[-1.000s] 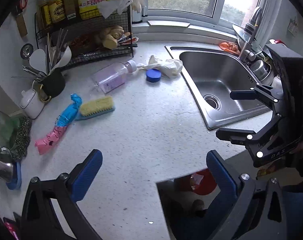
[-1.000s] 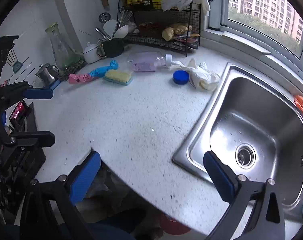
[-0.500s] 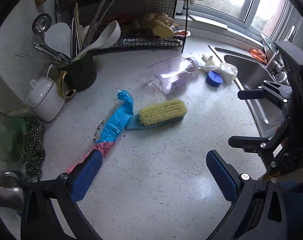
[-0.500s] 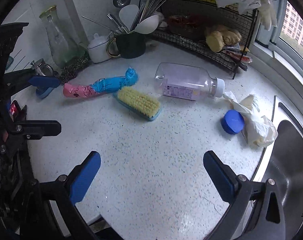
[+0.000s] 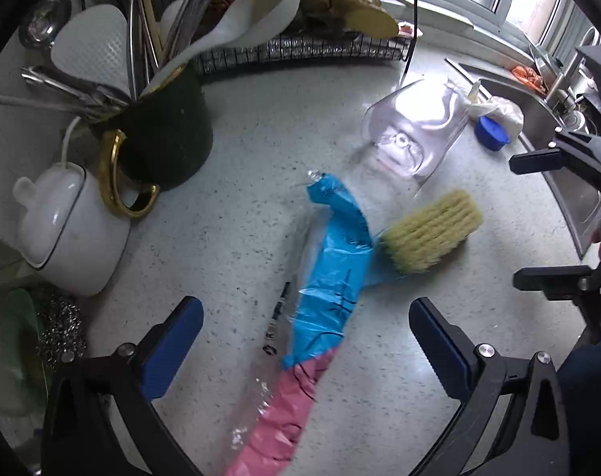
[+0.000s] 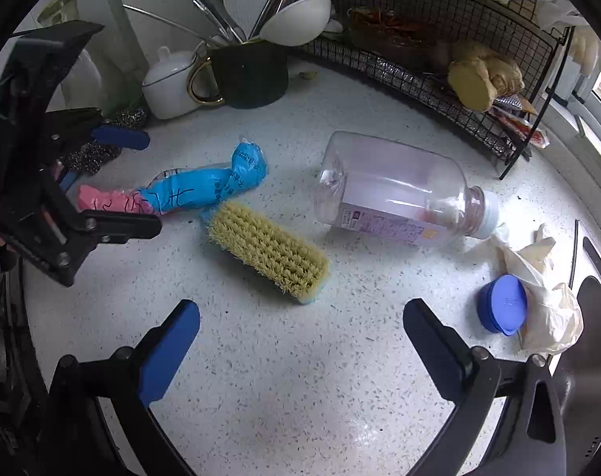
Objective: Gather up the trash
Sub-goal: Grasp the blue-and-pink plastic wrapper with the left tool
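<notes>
On the far left the pot (image 6: 169, 83) and the mug (image 6: 249, 73) full of utensils stand against the wall, well apart from the trash. These are not trash, and a wide swing of the left gripper (image 5: 306, 343) could knock them.

The left gripper is over the wrapper (image 5: 324, 297), the blue and pink twisted bag that lies flat on the counter (image 5: 229, 238). Its jaws are wide apart and empty, with the wrapper lying between them. In my judgement this is the first thing to be taken. The risk is that the film is thin and flat, so the fingers may close above it and catch nothing, or pinch only one loose edge so that it slips out when lifted.

The blue end of the wrapper touches the brush (image 6: 266, 252). If the jaws close too far to that side they may drag the brush also, which is a tool and not trash.

Next comes the bottle (image 6: 399, 198), lying on its side near the rack (image 6: 439, 79). It is round and smooth, so a push from one finger could make it roll away.

The right gripper (image 6: 300, 341) hovers over bare counter, jaws also wide apart, holding nothing.

On the far right the cap (image 6: 503, 303) and the tissue (image 6: 546, 301) lie together just beside the sink (image 6: 594, 357). A careless push could send them into it.
</notes>
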{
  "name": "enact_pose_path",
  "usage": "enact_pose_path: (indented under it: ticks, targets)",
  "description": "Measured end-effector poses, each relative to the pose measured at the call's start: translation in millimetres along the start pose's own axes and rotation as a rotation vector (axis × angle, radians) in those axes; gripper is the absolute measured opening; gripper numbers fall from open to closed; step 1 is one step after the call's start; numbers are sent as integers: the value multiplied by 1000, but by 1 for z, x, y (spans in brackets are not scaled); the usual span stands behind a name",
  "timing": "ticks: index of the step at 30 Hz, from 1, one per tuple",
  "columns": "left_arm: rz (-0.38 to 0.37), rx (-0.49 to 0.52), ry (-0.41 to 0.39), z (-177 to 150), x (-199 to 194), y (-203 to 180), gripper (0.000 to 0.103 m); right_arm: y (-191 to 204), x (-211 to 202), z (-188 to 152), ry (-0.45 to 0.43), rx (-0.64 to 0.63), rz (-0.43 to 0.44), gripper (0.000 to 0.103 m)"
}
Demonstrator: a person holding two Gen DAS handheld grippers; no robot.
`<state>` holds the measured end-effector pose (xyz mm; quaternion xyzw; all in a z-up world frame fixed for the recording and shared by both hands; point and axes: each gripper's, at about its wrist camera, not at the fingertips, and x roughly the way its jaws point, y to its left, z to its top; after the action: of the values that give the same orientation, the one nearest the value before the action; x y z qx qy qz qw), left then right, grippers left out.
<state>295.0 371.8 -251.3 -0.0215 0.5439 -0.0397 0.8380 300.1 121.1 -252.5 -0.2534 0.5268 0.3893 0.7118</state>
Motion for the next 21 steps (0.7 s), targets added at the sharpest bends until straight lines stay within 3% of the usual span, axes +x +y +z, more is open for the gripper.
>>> enact_pose_path:
  ticks: [2, 4, 9, 11, 13, 16, 21]
  targets:
    - [4, 8, 24, -1, 10, 1, 98, 1, 3, 0, 11, -14, -4, 102]
    - [15, 12, 37, -2, 16, 0, 81, -1, 8, 0, 25, -16, -8, 102]
    - [6, 29, 36, -7, 18, -7, 75, -7, 12, 2, 36, 2, 5, 102]
    - [5, 20, 23, -8, 14, -8, 58, -5, 15, 6, 40, -11, 8, 102]
    - [-2, 1, 17, -8, 11, -5, 24, -1, 22, 10, 42, -36, 21, 102]
    - [9, -18, 14, -11, 8, -3, 17, 4, 29, 15, 45, -66, 41, 102]
    - [10, -38, 1, -25, 1, -5, 14, 13, 40, 24, 46, -137, 56, 102]
